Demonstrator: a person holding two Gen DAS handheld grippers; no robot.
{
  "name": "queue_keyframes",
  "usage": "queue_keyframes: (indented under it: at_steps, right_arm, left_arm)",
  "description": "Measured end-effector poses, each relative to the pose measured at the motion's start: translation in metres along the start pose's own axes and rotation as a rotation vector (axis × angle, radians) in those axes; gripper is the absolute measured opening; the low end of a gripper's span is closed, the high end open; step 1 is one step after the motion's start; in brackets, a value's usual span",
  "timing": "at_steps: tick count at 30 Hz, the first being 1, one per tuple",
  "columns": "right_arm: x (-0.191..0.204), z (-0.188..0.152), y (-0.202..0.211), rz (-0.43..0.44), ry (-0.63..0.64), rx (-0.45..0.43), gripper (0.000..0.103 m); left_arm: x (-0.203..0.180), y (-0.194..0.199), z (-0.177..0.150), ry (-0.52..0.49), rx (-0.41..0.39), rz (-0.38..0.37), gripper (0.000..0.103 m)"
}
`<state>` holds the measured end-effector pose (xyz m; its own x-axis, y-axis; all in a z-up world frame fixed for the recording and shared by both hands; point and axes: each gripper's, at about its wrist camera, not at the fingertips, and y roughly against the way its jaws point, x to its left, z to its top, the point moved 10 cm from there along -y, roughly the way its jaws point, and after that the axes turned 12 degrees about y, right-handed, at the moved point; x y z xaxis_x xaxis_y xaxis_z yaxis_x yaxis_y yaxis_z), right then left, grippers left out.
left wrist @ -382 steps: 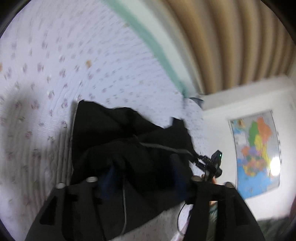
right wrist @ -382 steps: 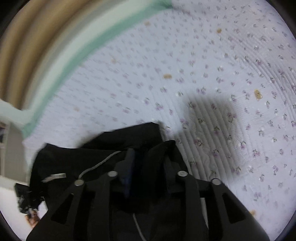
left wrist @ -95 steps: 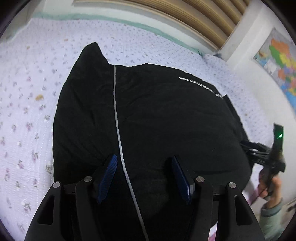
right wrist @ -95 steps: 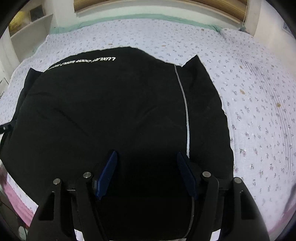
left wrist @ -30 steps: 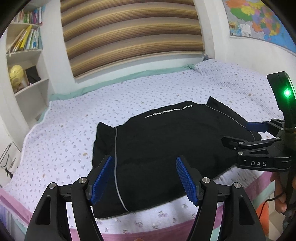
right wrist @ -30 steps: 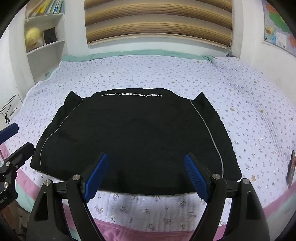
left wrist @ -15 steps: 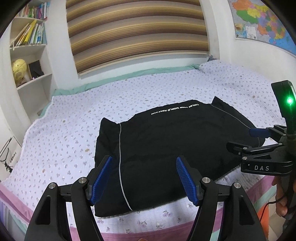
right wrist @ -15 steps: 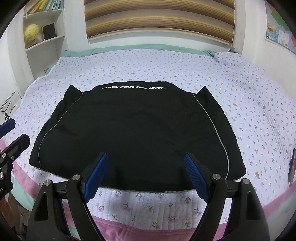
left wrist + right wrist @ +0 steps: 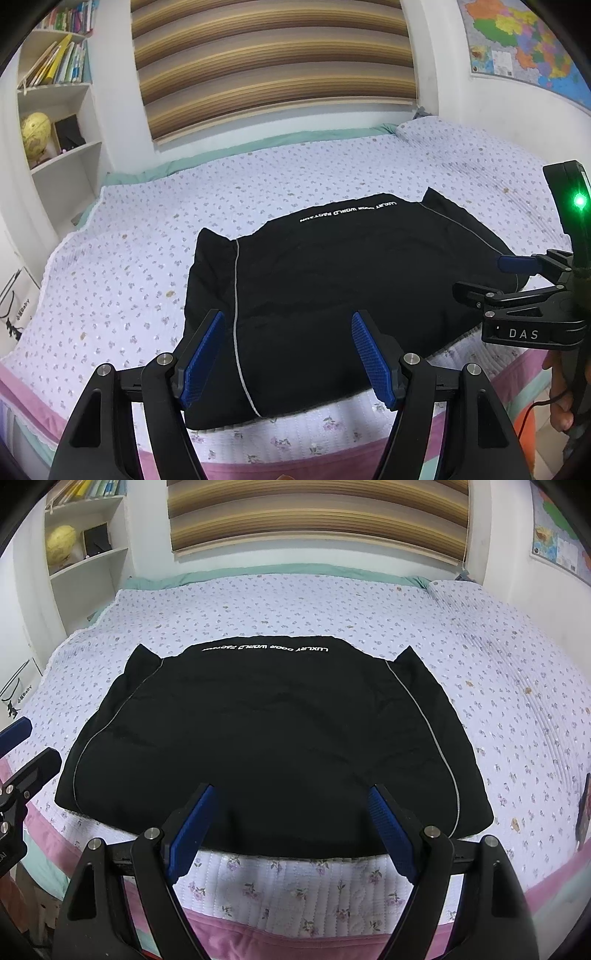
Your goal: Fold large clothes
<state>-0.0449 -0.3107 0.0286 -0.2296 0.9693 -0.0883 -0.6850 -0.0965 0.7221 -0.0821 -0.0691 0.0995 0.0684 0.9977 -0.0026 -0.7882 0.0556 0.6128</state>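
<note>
Where shelves (image 9: 62, 110) stand, books (image 9: 59, 62), globe (image 9: 35, 131).

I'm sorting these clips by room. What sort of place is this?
Most likely a bedroom in a home: a bed with a flowered quilt, a black garment lying on it, shelves with books and a globe, and a wall map.

the garment (image 9: 273, 738) ahead of both tongs was black, with thin grey piping down each side and a line of white lettering along its far edge. the bedspread (image 9: 498, 686) under it was pale lilac-white with small purple flower sprigs, edged pink nearest the tongs and mint green at the far side. the left tongs (image 9: 288, 354) and the right tongs (image 9: 291, 823) were black with blue pads. the blind (image 9: 273, 62) beyond was striped brown and tan. the map (image 9: 524, 48) was multicoloured.
</note>
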Motion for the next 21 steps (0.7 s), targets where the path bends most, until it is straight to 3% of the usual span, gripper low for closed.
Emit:
queue_keyframes:
  at_steps: [21]
  right_arm:
    - [0.002, -0.006, -0.008, 0.014, -0.013, 0.023, 0.085]
  left_arm:
    - [0.005, -0.013, -0.007, 0.012, 0.035, 0.002, 0.072]
